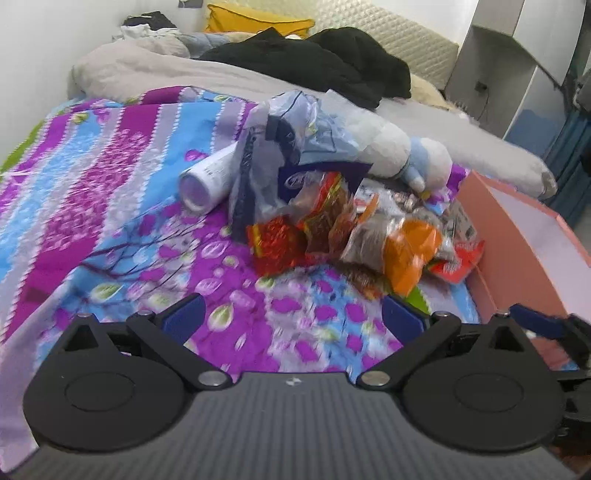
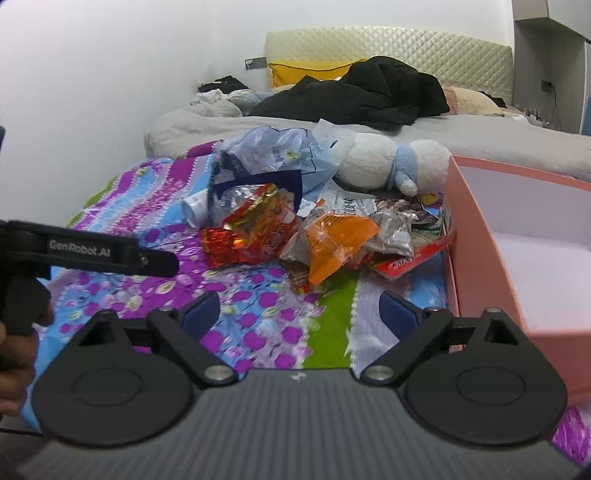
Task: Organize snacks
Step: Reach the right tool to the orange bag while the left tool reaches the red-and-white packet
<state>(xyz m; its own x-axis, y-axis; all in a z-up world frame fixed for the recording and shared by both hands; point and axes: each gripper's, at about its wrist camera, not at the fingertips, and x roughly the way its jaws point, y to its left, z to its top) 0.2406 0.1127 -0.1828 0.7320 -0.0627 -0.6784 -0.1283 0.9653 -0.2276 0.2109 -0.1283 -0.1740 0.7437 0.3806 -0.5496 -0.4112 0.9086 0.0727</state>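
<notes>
A heap of snack packets lies on the flowered bedspread [image 1: 110,206]: a red foil packet [image 1: 275,245] [image 2: 236,245], an orange packet [image 1: 410,254] [image 2: 334,243], clear wrapped ones, and a pale blue plastic bag [image 1: 295,147] [image 2: 273,155] behind them. A pink open box [image 1: 524,236] [image 2: 517,236] stands to the right of the heap. My left gripper [image 1: 291,317] is open, short of the heap, with nothing between its blue fingers [image 1: 184,314]. My right gripper [image 2: 299,310] is open too, close to the box's left wall, nothing held.
A white tube [image 1: 207,177] lies left of the bag. A white and blue plush toy [image 1: 413,155] [image 2: 399,162] lies behind the snacks. Black clothes [image 2: 362,92], a grey duvet and a yellow pillow [image 1: 255,20] fill the far bed. A hand with the left gripper's body [image 2: 74,251] shows at left.
</notes>
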